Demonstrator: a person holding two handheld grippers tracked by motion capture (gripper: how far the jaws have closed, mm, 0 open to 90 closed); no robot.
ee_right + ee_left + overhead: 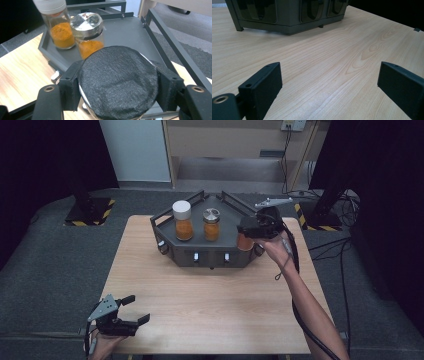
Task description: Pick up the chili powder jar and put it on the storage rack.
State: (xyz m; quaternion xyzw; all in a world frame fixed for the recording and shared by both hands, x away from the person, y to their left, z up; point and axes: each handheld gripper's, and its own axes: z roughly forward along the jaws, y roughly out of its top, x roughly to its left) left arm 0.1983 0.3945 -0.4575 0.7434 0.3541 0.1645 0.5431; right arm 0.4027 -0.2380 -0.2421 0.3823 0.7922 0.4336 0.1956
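Observation:
A dark hexagonal rack (200,254) stands at the back middle of the wooden table. On its top tray stand a white-capped spice jar (183,220) and a silver-capped spice jar (211,224), both with orange powder. My right gripper (248,236) hovers over the rack's right front edge, shut on a third jar of orange powder (244,241). In the right gripper view its jaws clamp the jar's black-covered lid (117,81), with the white-capped jar (58,27) and silver-capped jar (88,35) beyond. My left gripper (136,309) rests open at the table's near left corner, nothing between its jaws (329,87).
The rack's top has raised rails (172,42) around its rim and small knobs (196,256) on its front. The table (210,310) ends close behind the rack. Black frame posts and cables stand on the floor at the back right (330,205).

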